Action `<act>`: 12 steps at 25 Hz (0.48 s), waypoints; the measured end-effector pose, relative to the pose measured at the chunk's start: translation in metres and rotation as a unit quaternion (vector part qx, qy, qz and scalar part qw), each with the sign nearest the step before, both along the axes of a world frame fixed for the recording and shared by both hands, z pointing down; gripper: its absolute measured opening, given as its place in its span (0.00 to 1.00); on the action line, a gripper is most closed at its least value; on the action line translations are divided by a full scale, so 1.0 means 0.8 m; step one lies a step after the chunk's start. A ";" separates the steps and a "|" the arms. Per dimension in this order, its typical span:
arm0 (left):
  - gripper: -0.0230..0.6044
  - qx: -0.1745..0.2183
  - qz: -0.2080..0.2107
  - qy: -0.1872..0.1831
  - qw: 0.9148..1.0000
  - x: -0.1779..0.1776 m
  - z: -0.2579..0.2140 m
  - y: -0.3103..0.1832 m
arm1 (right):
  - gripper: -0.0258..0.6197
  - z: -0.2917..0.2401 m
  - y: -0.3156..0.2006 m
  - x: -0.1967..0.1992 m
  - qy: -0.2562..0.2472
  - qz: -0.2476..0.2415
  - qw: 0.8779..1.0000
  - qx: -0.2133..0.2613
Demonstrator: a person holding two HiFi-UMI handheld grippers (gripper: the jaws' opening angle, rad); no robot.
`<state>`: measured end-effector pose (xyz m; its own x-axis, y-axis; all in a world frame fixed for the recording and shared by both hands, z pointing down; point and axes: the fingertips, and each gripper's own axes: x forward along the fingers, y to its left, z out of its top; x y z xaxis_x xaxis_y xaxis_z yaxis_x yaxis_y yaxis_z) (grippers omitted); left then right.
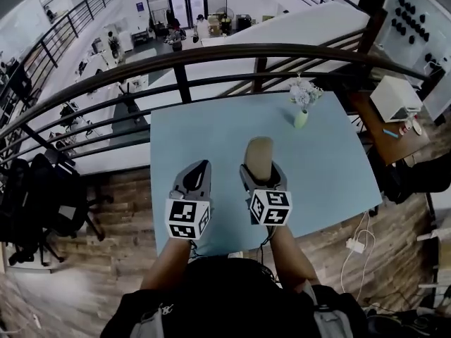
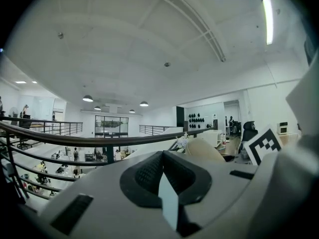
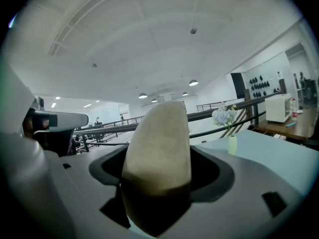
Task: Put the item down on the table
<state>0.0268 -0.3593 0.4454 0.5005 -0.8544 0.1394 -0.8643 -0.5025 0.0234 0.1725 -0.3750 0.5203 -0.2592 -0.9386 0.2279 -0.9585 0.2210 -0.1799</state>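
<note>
A beige, rounded loaf-like item [image 1: 258, 155] sticks out from between the jaws of my right gripper [image 1: 259, 174], which is shut on it above the light blue table [image 1: 211, 132]. In the right gripper view the item [image 3: 158, 148] fills the middle, pointing up and away. My left gripper [image 1: 195, 178] hovers beside it to the left, jaws shut with nothing between them; in its own view the pads [image 2: 149, 176] meet, and the item [image 2: 203, 149] shows to the right.
A small green vase of pale flowers [image 1: 303, 98] stands at the table's far right. A dark railing [image 1: 211, 55] runs just beyond the far edge, with an open hall below. A wooden side table [image 1: 394, 129] with a white box stands to the right.
</note>
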 end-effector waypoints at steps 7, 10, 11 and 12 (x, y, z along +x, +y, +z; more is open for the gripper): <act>0.06 -0.010 -0.032 -0.005 0.999 -0.045 0.012 -0.010 | 0.62 0.084 -0.029 -0.042 0.008 -0.025 0.997 -0.069; 0.06 -0.018 -0.043 -0.008 0.999 -0.060 0.021 -0.013 | 0.62 0.131 -0.039 -0.050 0.022 -0.032 0.993 -0.110; 0.06 -0.021 -0.046 -0.007 0.999 -0.064 0.023 -0.014 | 0.62 0.145 -0.041 -0.050 0.027 -0.032 0.992 -0.122; 0.06 -0.024 -0.047 -0.007 0.999 -0.066 0.025 -0.015 | 0.62 0.159 -0.043 -0.050 0.032 -0.032 0.990 -0.133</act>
